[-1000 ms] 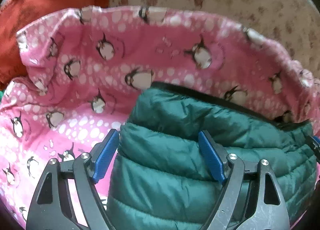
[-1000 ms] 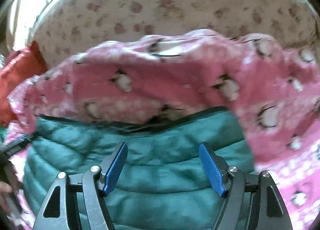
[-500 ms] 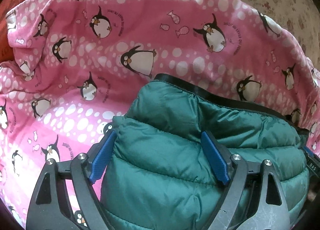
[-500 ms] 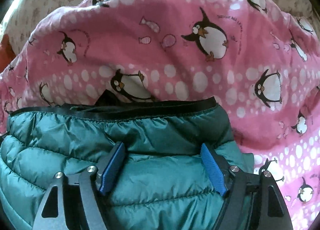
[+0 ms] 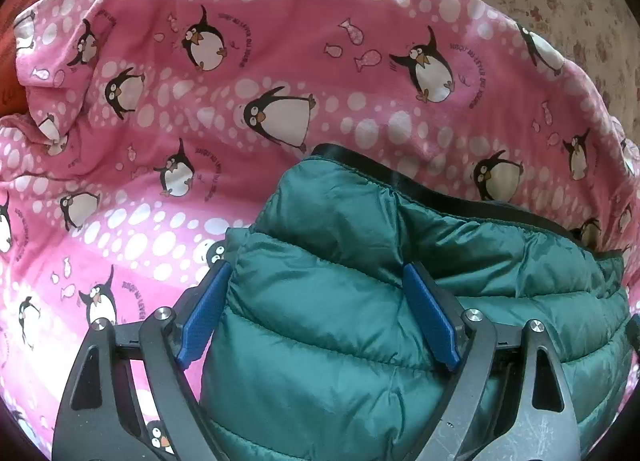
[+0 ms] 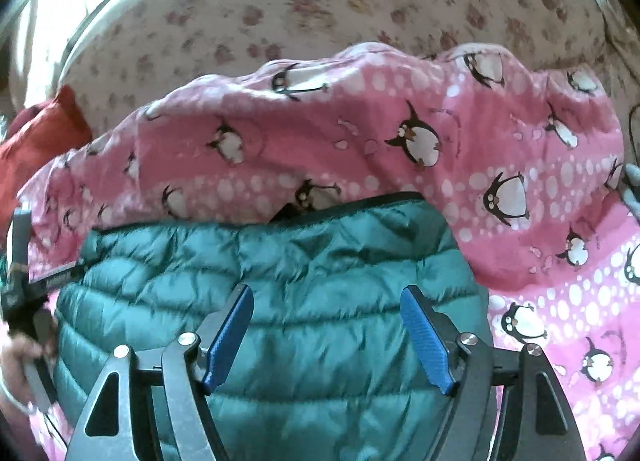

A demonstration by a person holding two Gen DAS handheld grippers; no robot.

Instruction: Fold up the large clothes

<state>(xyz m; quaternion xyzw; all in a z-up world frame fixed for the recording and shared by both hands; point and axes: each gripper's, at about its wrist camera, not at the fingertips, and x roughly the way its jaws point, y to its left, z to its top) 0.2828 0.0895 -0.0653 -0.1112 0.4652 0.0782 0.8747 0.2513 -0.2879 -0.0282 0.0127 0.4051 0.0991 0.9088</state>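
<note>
Slippage is my worry: both my left claw and right claw stand wide over the puffy green jacket lying folded on the pink penguin blanket, whose slick padding could spring open when unpinned.

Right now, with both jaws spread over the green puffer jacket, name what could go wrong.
1. The puffer jacket is slick and puffy; its fold may spring open.
2. The penguin blanket underneath is rumpled, so closing jaws might catch it too.
3. The left gripper sits near the jacket's edge, so a grab could miss.
</note>
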